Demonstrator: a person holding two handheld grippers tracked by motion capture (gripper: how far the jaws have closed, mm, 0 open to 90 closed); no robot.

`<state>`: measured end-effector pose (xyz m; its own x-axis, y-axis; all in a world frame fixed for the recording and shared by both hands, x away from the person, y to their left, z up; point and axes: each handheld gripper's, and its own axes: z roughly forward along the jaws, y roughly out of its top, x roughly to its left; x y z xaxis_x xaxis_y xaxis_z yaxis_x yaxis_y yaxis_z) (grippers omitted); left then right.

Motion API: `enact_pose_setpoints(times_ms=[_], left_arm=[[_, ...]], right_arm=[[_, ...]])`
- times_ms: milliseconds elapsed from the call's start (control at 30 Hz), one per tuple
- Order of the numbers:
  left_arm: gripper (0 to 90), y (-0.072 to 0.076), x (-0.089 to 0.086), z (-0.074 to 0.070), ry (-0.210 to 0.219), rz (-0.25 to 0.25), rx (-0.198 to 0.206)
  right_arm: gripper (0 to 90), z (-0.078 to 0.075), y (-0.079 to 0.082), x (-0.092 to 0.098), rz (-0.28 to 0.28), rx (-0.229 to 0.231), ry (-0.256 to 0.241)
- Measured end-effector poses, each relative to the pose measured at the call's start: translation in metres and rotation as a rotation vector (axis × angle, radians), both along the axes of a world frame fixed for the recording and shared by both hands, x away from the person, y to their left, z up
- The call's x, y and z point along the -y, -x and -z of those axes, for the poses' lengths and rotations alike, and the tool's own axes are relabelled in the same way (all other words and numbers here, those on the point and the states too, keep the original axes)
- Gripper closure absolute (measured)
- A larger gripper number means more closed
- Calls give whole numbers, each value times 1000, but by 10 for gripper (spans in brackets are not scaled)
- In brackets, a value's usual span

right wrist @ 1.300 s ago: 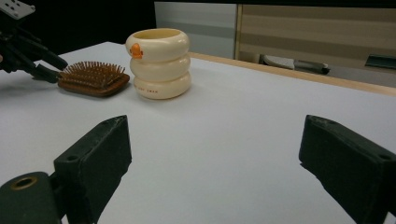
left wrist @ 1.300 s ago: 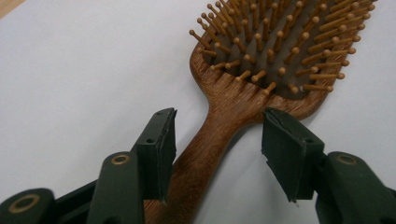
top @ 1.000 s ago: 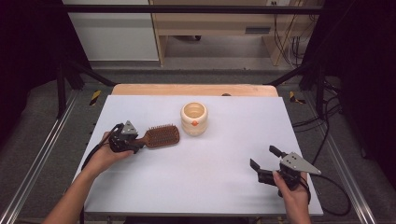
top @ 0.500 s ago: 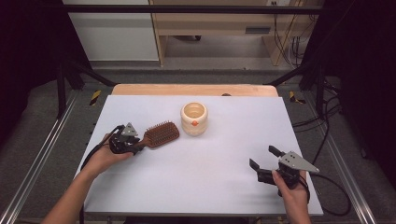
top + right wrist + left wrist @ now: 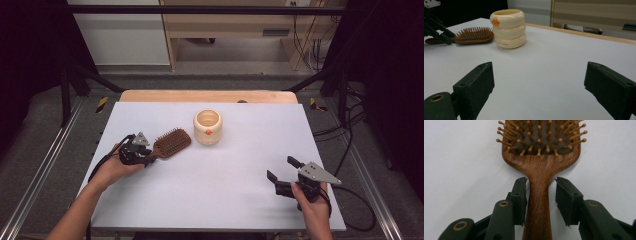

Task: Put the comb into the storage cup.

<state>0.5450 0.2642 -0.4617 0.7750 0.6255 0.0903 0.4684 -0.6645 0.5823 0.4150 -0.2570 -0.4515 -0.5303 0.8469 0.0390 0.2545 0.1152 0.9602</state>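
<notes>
The white worktop (image 5: 220, 185) sits on a metal frame over a grey floor, with a pale cabinet and a wooden bench behind it. A wooden hairbrush (image 5: 170, 142) lies bristles up on the left half of the worktop, its head pointing toward a cream ribbed cup (image 5: 207, 127) that stands upright just beside it, apart from it.

I have the left gripper (image 5: 150, 159) at the brush handle. In the left gripper view the jaws straddle the handle (image 5: 537, 202) just below the head: one pad (image 5: 520, 200) is at or nearly at the wood, the other shows a clear gap, so the gripper is spread and not yet pinching. To do this well I judge I should centre the handle between the pads, close evenly and keep the pads square to the handle so the brush does not twist. I should also grip near the neck, where the weight of the head is close.

The right gripper (image 5: 284, 174) hovers over the near right of the worktop, jaws spread wide, holding nothing.

The handle's end is cut off at the bottom of the left gripper view. I cannot read the cup's small print or see inside it.
</notes>
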Motion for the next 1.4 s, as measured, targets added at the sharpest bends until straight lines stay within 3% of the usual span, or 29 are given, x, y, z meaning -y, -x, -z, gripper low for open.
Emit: enact_pose_setpoints(times_ms=[167,467,767,1000,1167,1400], left_arm=[[657,0,-1,1,31,-28,-29],[711,1,2,0,25,-55,-44],[720,-1,11,-5,-43,-63,-69],[721,4,10,-6,-53,-63,-48],[720,4,3,-9,-30,-70,-77],[719,5,6,-8,-78,-75,-98]], right_arm=[[96,0,0,0,1,-1,0],[96,0,0,-1,0,-4,3],[96,0,0,0,2,-4,3],[96,0,0,0,1,-3,0],[96,0,0,0,0,-5,3],[96,0,0,-1,-2,-10,5]])
